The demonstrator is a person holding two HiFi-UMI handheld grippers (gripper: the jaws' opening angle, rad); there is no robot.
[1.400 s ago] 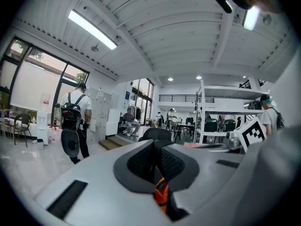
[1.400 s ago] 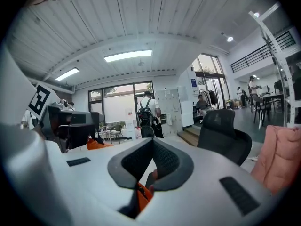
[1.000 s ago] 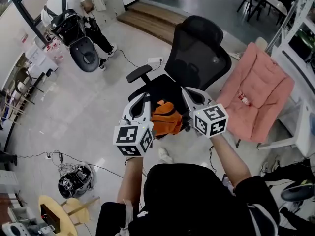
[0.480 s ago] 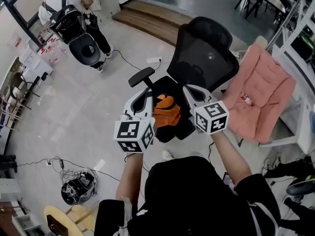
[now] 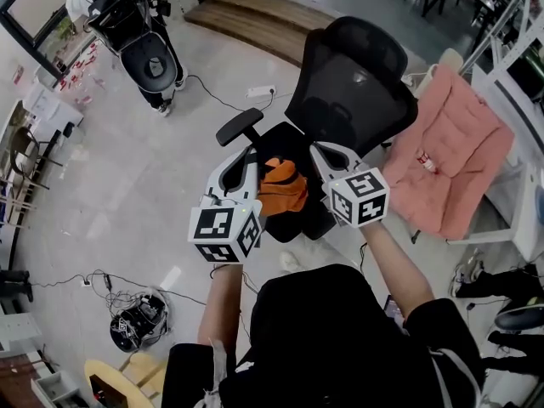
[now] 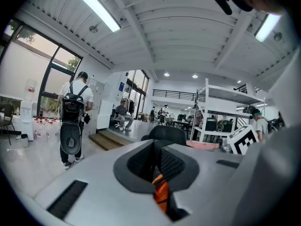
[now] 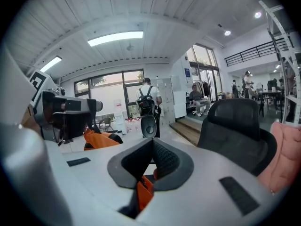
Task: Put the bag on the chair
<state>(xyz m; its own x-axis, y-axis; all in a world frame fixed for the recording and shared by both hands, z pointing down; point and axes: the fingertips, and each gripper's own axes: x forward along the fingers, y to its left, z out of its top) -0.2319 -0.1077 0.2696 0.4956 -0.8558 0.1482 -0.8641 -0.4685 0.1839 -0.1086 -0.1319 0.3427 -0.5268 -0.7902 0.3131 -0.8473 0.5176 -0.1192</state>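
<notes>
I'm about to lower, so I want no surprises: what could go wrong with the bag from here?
The left claw and right claw each pinch only a fold of the orange bag; it could slip. The bag hangs near the front edge of the chair seat; released, it might slide off.

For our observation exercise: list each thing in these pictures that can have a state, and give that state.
left tool: shut on the bag
right tool: shut on the bag
office chair: upright, unoccupied
bag: gripped by both tools, over the office chair's seat, contact unclear
pink lounger: unfolded, unoccupied
</notes>
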